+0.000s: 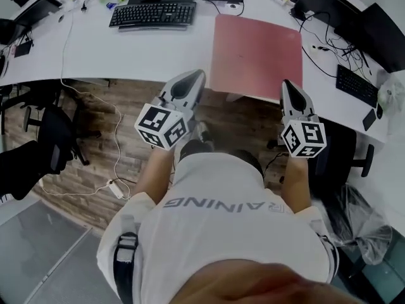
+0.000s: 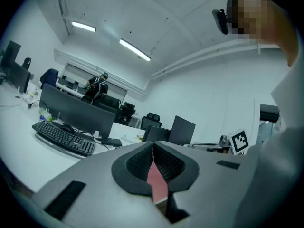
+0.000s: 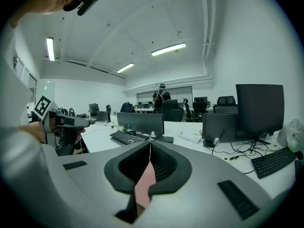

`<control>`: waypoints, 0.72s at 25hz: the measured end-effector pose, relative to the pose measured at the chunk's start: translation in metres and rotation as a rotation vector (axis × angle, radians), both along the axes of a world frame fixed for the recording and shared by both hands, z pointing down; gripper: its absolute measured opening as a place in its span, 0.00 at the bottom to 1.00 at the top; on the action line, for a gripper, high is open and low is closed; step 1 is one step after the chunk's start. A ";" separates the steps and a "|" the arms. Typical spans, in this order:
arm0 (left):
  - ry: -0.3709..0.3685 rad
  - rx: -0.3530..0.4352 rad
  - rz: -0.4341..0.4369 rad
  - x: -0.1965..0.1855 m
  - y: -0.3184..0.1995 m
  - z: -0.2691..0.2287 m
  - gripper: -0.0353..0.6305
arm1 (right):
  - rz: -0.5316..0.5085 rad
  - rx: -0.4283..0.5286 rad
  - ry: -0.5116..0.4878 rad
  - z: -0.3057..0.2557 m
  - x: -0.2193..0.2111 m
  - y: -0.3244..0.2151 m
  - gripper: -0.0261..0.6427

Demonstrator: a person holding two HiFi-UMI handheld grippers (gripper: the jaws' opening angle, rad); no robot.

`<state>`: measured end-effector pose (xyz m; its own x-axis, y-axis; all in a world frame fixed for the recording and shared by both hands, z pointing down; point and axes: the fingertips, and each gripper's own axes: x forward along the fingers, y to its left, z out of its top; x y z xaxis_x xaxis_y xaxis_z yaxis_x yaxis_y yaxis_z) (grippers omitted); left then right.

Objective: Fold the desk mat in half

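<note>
At mat (image 1: pixel 256 49) near corners, both grippers (image 1: pixel 197 75) (image 1: pixel 288 84)

Desk mat (image 1: pixel 256 56), dull pink, matt and smooth; desk (image 1: pixel 126 49), white, smooth, faintly sheened; floor (image 1: pixel 120 138), wood-grain planks; left gripper (image 1: pixel 199 74) and right gripper (image 1: pixel 288 84), grey matt plastic shells with black ribbed pads (image 2: pixel 168 163); keyboard (image 1: pixel 152 14), black matt plastic; shirt (image 1: pixel 221 214), white cloth.
</note>
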<state>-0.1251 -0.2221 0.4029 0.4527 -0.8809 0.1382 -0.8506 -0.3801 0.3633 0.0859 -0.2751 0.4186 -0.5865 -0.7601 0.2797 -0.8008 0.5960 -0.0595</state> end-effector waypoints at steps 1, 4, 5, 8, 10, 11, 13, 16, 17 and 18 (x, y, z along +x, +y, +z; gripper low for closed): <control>-0.001 -0.004 -0.009 -0.007 -0.002 0.004 0.10 | -0.015 0.000 0.005 0.003 -0.009 -0.005 0.08; -0.010 -0.034 -0.052 -0.026 -0.009 0.016 0.10 | -0.079 -0.025 0.023 0.017 -0.035 -0.016 0.08; -0.008 -0.045 -0.073 -0.030 -0.009 0.018 0.10 | -0.112 -0.040 0.036 0.022 -0.044 -0.017 0.08; -0.004 -0.076 -0.133 -0.039 -0.004 0.020 0.10 | -0.223 -0.079 0.079 0.035 -0.068 -0.016 0.08; -0.008 -0.098 -0.172 -0.045 -0.001 0.025 0.10 | -0.292 -0.099 0.096 0.048 -0.084 -0.019 0.08; -0.006 -0.106 -0.195 -0.047 0.000 0.028 0.10 | -0.328 -0.105 0.109 0.054 -0.092 -0.020 0.08; 0.007 -0.123 -0.241 -0.050 0.006 0.033 0.10 | -0.403 -0.113 0.146 0.067 -0.107 -0.020 0.08; 0.014 -0.158 -0.297 -0.052 0.018 0.046 0.10 | -0.514 -0.135 0.222 0.094 -0.128 -0.013 0.21; 0.017 -0.169 -0.315 -0.054 0.021 0.050 0.10 | -0.549 -0.137 0.257 0.105 -0.135 -0.010 0.23; 0.021 -0.179 -0.332 -0.056 0.024 0.055 0.10 | -0.583 -0.136 0.296 0.116 -0.140 -0.006 0.24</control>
